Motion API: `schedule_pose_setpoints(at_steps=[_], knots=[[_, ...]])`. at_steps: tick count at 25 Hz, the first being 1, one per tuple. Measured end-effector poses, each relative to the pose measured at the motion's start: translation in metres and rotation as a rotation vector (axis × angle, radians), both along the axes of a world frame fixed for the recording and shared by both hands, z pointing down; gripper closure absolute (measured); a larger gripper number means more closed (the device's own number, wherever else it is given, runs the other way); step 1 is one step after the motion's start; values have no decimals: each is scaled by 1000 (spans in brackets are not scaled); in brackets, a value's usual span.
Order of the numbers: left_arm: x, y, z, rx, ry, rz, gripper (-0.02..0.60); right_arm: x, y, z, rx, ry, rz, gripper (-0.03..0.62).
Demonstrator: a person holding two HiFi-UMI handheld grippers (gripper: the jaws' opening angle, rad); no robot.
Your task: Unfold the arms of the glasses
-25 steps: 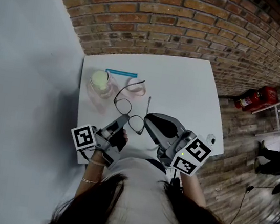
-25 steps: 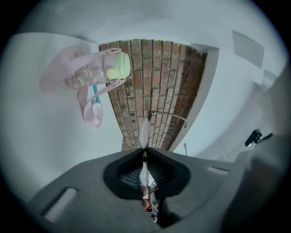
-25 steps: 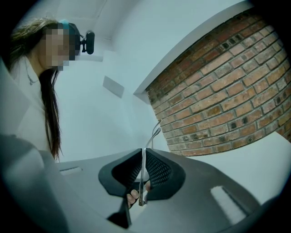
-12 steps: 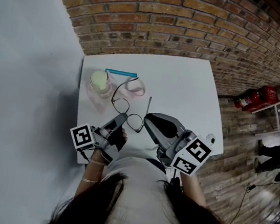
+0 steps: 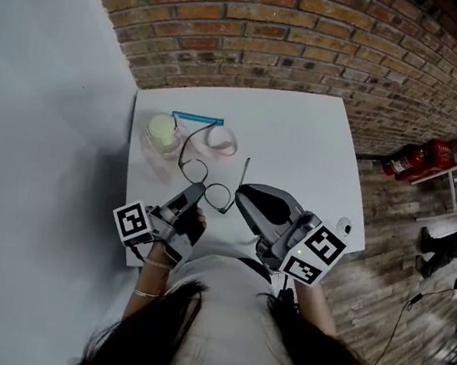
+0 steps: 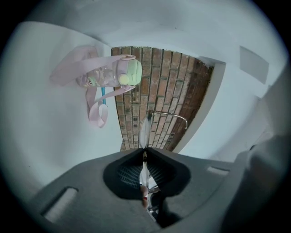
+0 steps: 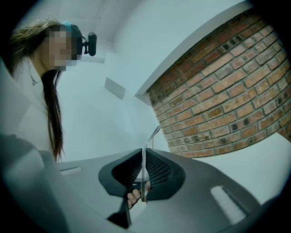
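Observation:
Thin dark-rimmed glasses (image 5: 206, 177) hang just above the white table (image 5: 302, 137) near its front edge. My left gripper (image 5: 199, 193) is shut on the frame at one lens; in the left gripper view the glasses (image 6: 145, 129) appear edge-on, running out from between the jaws (image 6: 143, 152), with one arm (image 6: 170, 116) bent off to the right. My right gripper (image 5: 242, 194) is shut on the other arm (image 5: 244, 173), which points away from me. In the right gripper view that arm (image 7: 150, 139) rises as a thin rod from the shut jaws (image 7: 142, 157).
A pink bottle with a green lid (image 5: 161, 133), its pink strap (image 5: 222, 141) and a blue stick (image 5: 197, 119) lie at the table's far left. A brick wall (image 5: 316, 38) runs behind. A red fire extinguisher (image 5: 417, 159) lies on the floor at right.
My left gripper has shifted slightly left with the frame, and the free far arm has swung left. The right gripper and its arm have stayed put.

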State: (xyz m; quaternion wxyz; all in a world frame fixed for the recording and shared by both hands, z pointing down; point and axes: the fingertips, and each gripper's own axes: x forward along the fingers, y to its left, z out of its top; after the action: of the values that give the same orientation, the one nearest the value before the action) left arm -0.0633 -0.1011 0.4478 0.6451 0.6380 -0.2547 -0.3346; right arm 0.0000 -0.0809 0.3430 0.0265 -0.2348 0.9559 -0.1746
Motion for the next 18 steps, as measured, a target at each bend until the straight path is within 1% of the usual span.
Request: schedule_pose_setpoints(at_steps=[7,18], knots=[[-3,-3,5,-20,34,-14,558,1,-2,1,3,-2,0,565],[-6,-3,5,-28,54,-22,558,-1,2,-1,11,3,-7,566]])
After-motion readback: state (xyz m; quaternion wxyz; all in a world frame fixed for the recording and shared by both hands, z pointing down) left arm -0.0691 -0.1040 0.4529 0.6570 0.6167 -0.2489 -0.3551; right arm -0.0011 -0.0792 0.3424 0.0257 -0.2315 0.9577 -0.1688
